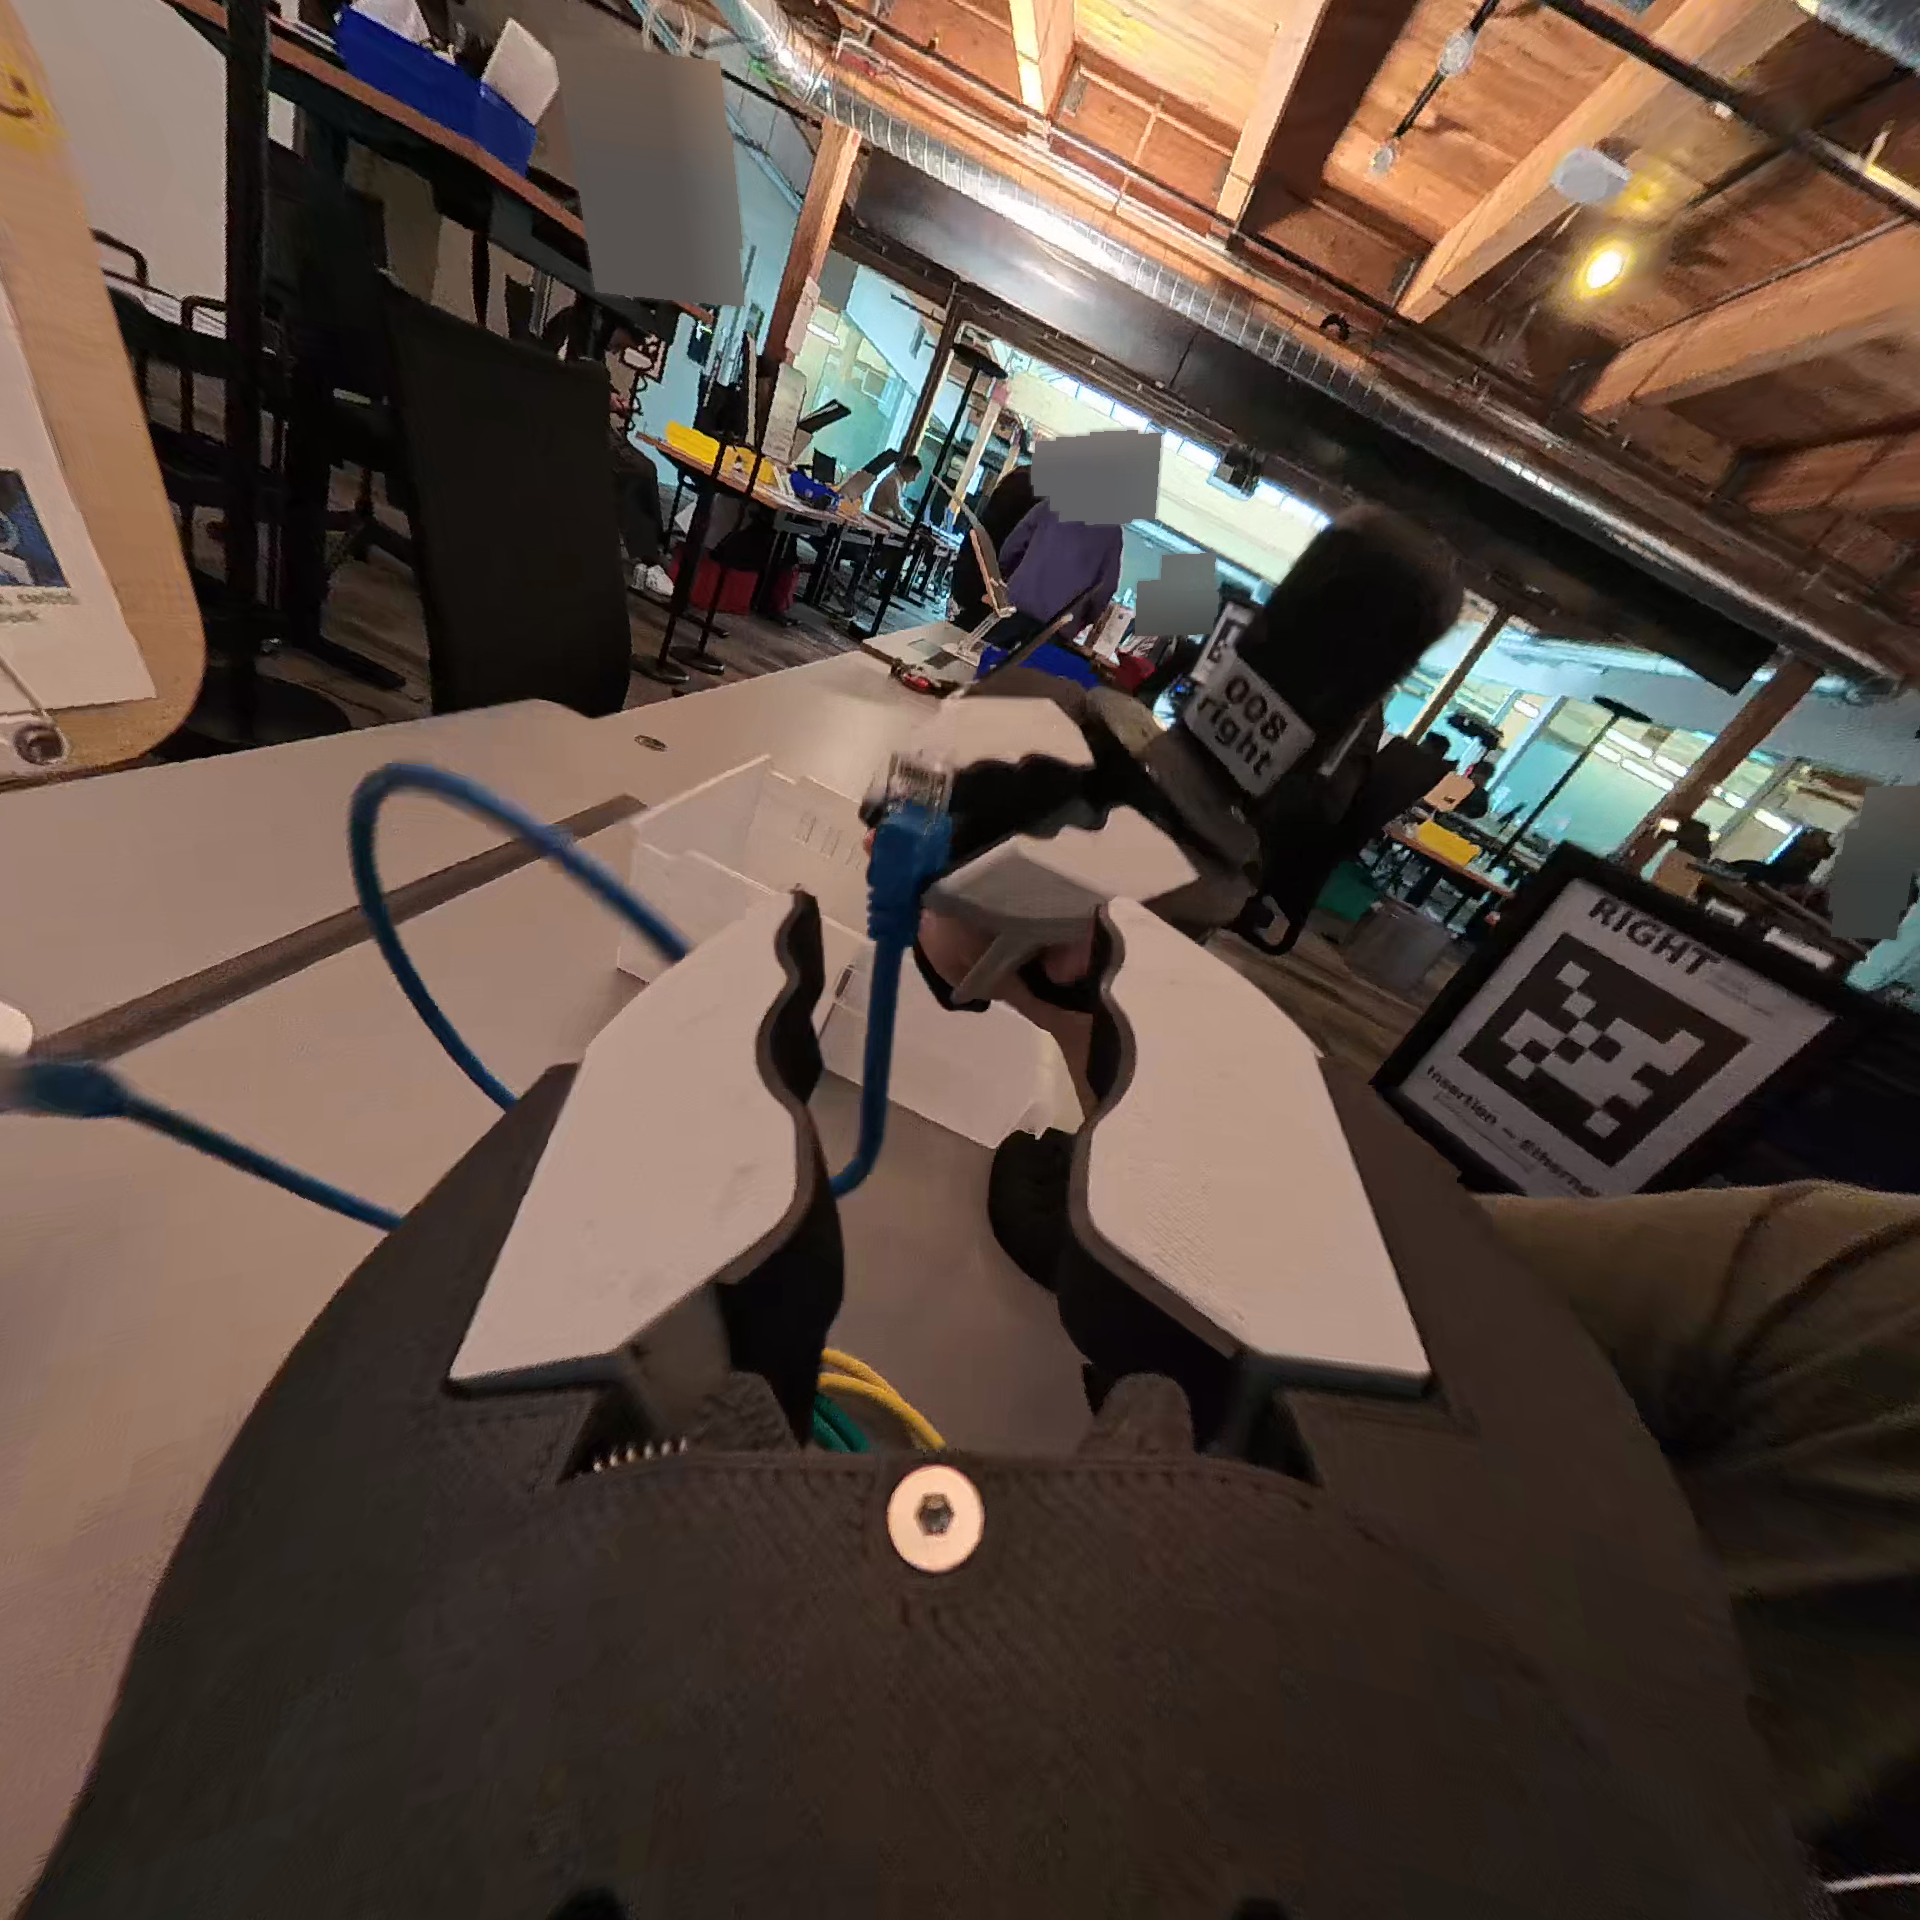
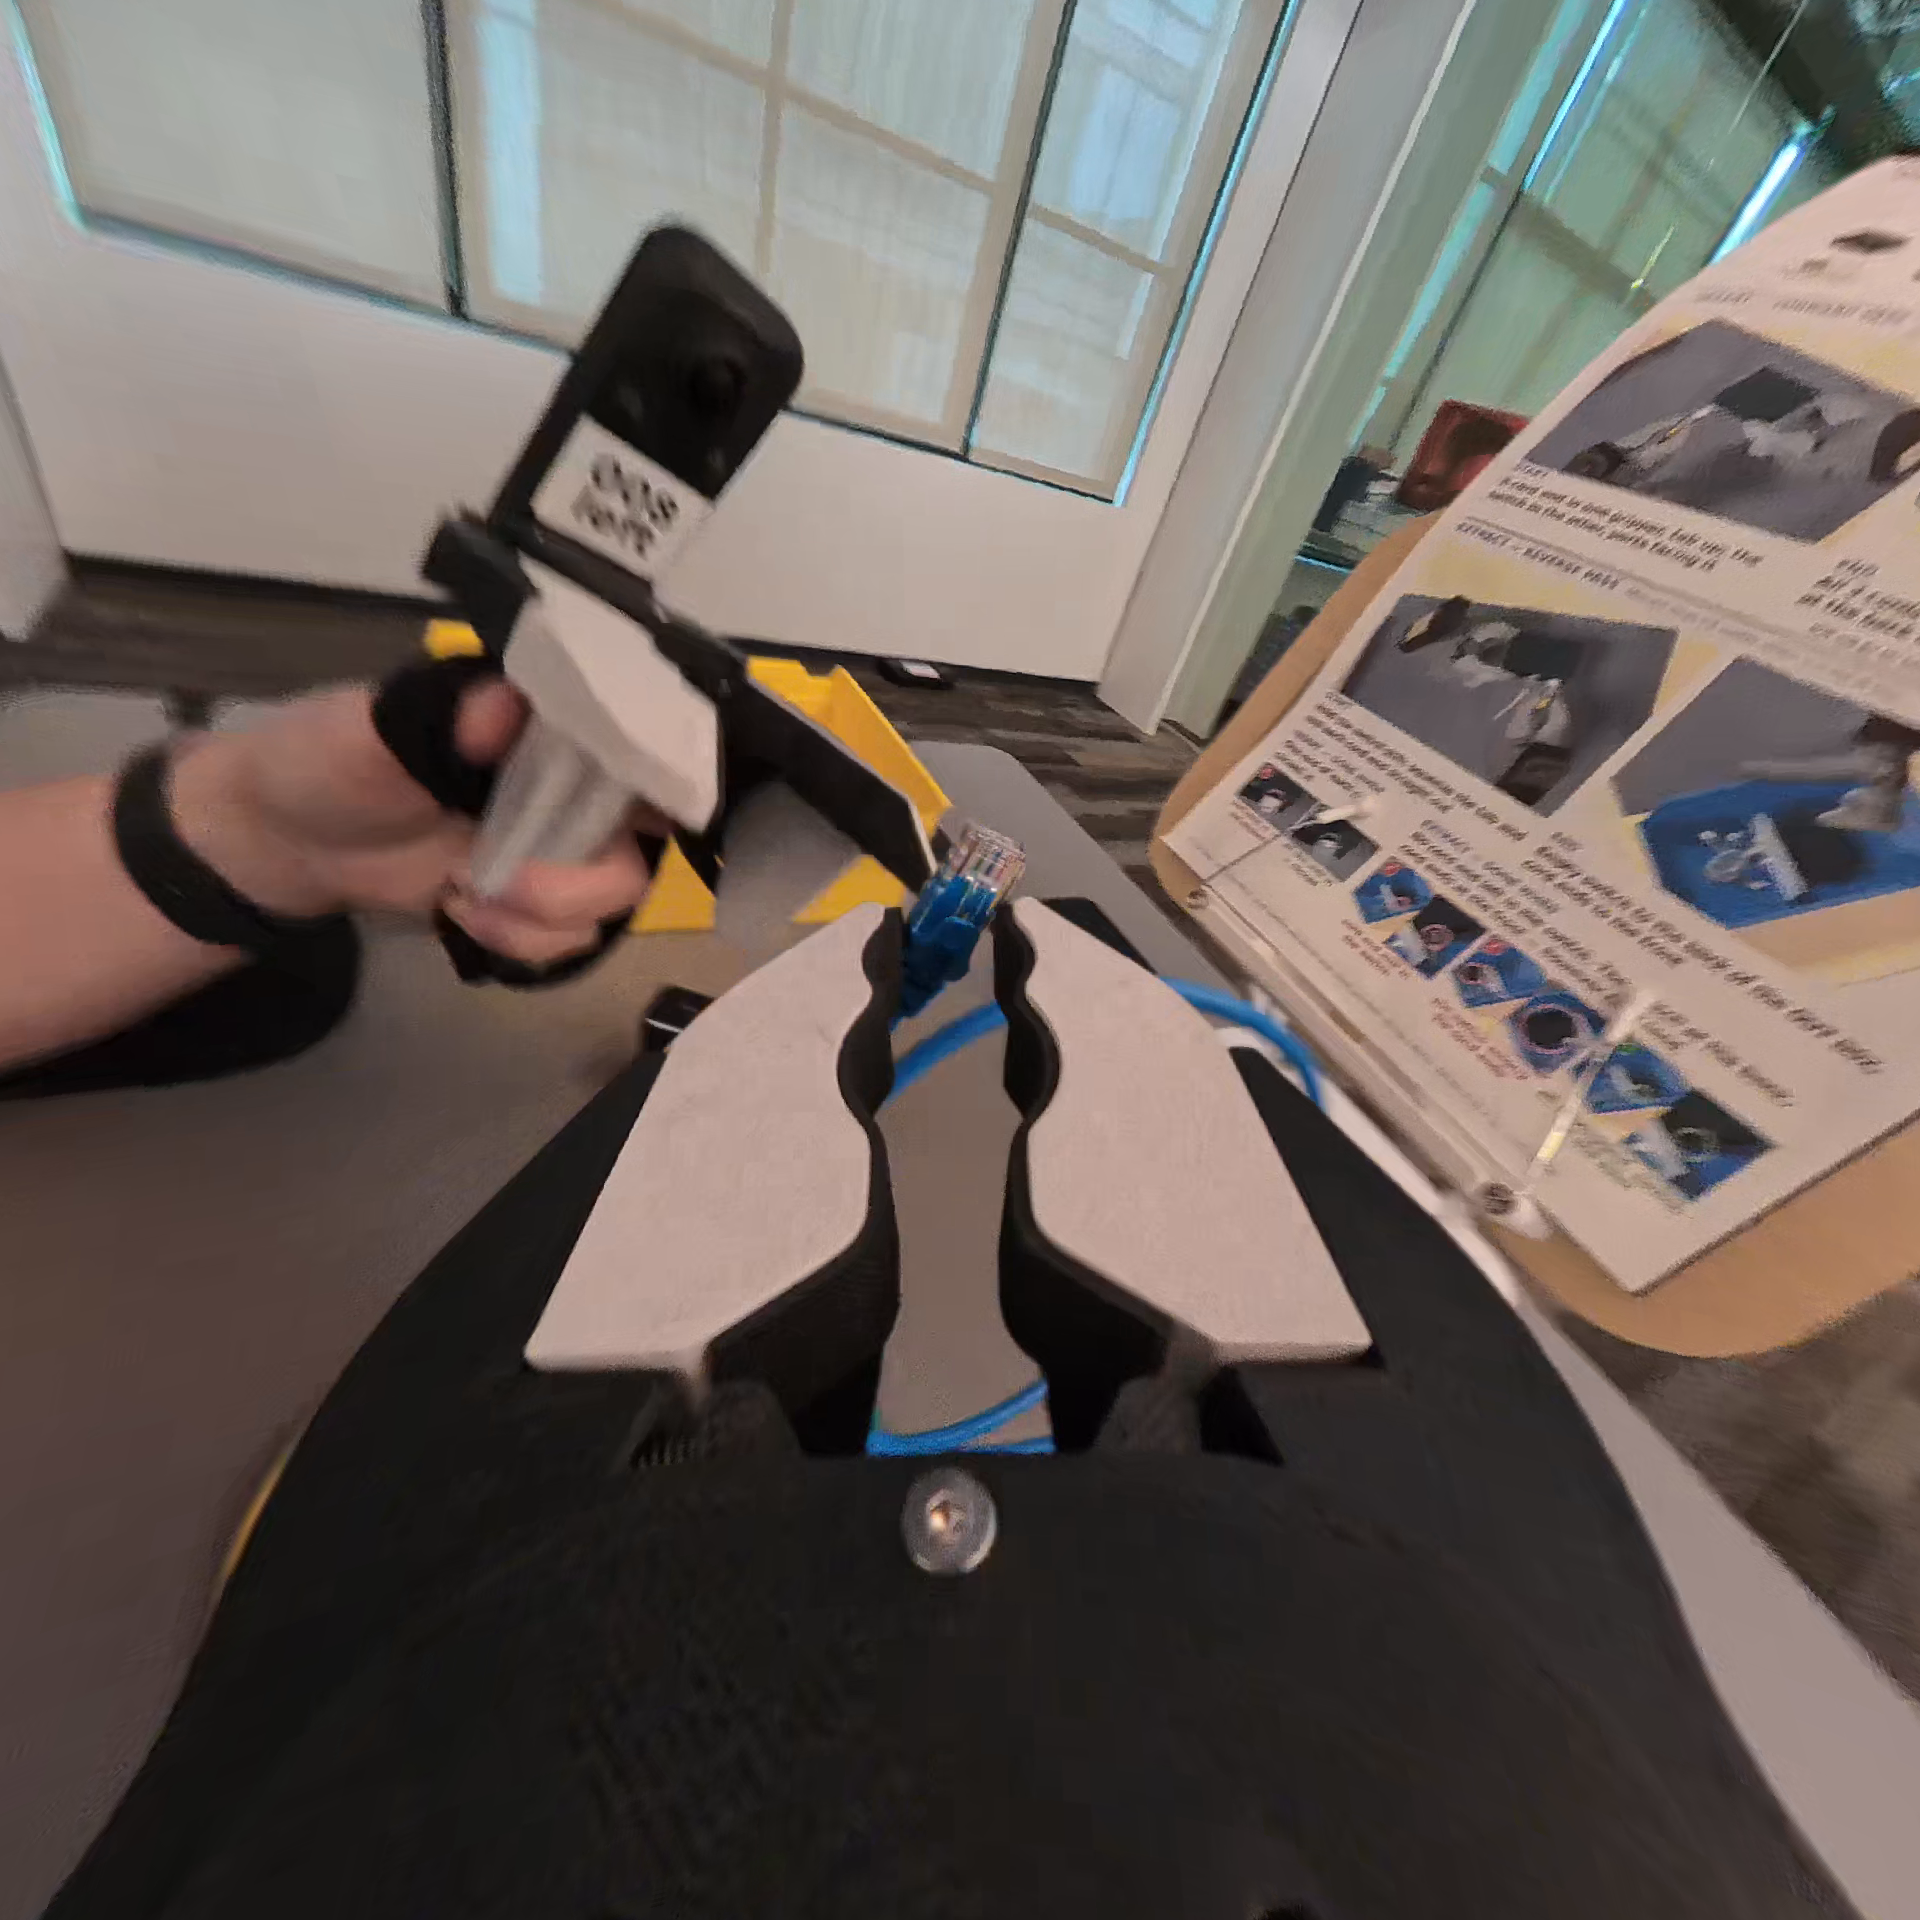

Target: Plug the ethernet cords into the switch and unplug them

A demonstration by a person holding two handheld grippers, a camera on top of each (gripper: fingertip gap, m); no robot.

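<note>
over grey table (image 1: 208, 1195), right gripper (image 2: 943, 935) pinches blue ethernet cord (image 2: 951, 914); left gripper (image 1: 951, 945) agape.

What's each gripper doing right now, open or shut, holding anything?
Left gripper: open, holding nothing.
Right gripper: shut on the blue ethernet cord just behind its clear plug, held up off the table.

switch (image 1: 790, 831) ports blurred, blue cord (image 1: 62, 1091) cut off left
</note>
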